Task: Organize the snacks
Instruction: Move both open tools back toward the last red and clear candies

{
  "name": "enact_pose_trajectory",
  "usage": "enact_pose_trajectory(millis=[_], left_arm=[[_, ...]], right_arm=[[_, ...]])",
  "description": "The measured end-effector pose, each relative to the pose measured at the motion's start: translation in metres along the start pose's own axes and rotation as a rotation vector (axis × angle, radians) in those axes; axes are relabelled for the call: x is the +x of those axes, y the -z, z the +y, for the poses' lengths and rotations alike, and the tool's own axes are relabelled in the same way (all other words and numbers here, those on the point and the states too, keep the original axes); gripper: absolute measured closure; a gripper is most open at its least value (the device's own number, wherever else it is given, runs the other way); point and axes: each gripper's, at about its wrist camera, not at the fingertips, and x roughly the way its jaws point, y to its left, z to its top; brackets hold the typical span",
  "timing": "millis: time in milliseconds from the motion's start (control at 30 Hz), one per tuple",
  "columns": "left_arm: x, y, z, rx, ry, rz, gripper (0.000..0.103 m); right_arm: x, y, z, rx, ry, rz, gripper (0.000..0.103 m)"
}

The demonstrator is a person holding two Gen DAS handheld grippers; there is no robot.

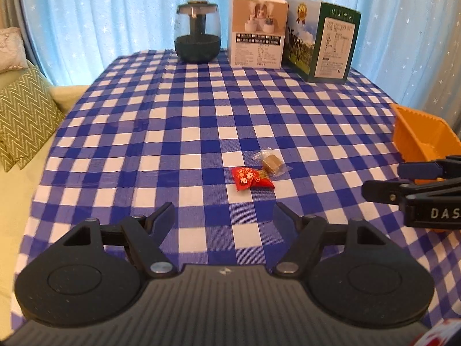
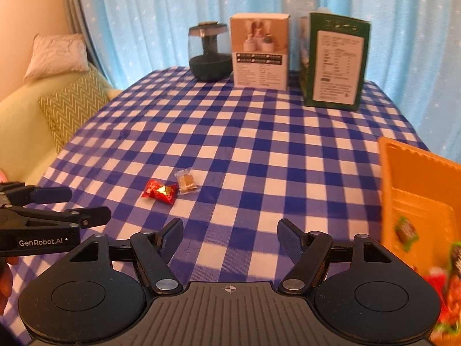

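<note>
A red wrapped candy [image 1: 251, 178] [image 2: 160, 192] and a clear-wrapped brown snack [image 1: 270, 163] [image 2: 186, 185] lie side by side, touching, on the blue-checked tablecloth [image 1: 187, 132] [image 2: 259, 150]. An orange tray [image 1: 422, 137] [image 2: 417, 190] at the right holds several wrapped snacks [image 2: 405, 230]. My left gripper [image 1: 224, 219] is open and empty, just short of the two snacks. My right gripper [image 2: 230, 235] is open and empty, to the right of the snacks and beside the tray. Each gripper shows in the other's view, the right gripper [image 1: 383, 180] and the left gripper [image 2: 89, 206].
At the table's far edge stand a dark glass jar [image 1: 197, 33] [image 2: 210, 52], a white box [image 1: 256, 30] [image 2: 260, 50] and a green box [image 1: 324, 39] [image 2: 335, 60]. A sofa with green cushions [image 1: 26, 115] [image 2: 72, 103] sits left. Blue curtains hang behind.
</note>
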Motion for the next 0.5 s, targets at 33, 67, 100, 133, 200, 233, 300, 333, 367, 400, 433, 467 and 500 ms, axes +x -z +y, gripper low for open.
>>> enact_pose_trajectory(millis=[33, 67, 100, 133, 200, 233, 300, 333, 367, 400, 433, 467, 500], left_arm=[[0.006, -0.001, 0.001, 0.0, 0.001, 0.003, 0.031], [0.013, -0.002, 0.001, 0.002, 0.003, 0.004, 0.031], [0.018, -0.004, 0.002, 0.004, 0.006, 0.005, 0.032], [0.024, -0.005, 0.002, 0.006, 0.012, 0.004, 0.034], [0.035, -0.007, 0.003, 0.009, 0.02, 0.0, 0.039], [0.04, -0.008, 0.003, 0.012, 0.023, -0.002, 0.043], [0.05, -0.011, 0.002, 0.021, 0.046, -0.002, 0.048], [0.053, -0.013, 0.001, 0.027, 0.064, -0.004, 0.048], [0.056, -0.014, 0.0, 0.034, 0.079, -0.007, 0.048], [0.058, -0.016, -0.002, 0.042, 0.094, -0.009, 0.048], [0.061, -0.017, -0.004, 0.055, 0.108, -0.012, 0.049], [0.064, -0.018, -0.007, 0.068, 0.116, -0.011, 0.049], [0.068, -0.019, -0.009, 0.083, 0.118, -0.007, 0.049]], right_arm=[[0.007, -0.001, -0.001, -0.005, 0.003, 0.007, 0.033], [0.014, -0.003, -0.003, -0.008, 0.0, 0.014, 0.036], [0.021, -0.004, -0.004, -0.01, 0.0, 0.021, 0.039], [0.027, -0.006, -0.006, -0.012, 0.002, 0.028, 0.04], [0.038, -0.01, -0.009, -0.017, 0.001, 0.036, 0.042], [0.043, -0.012, -0.01, -0.024, -0.001, 0.039, 0.042], [0.053, -0.014, -0.012, -0.036, -0.003, 0.046, 0.042], [0.057, -0.016, -0.013, -0.035, -0.004, 0.05, 0.042], [0.061, -0.017, -0.014, -0.031, -0.005, 0.055, 0.042], [0.064, -0.018, -0.016, -0.025, -0.006, 0.058, 0.042], [0.066, -0.019, -0.016, -0.02, -0.006, 0.061, 0.042], [0.068, -0.019, -0.017, -0.016, -0.008, 0.063, 0.042], [0.07, -0.019, -0.017, -0.015, -0.009, 0.064, 0.042]])
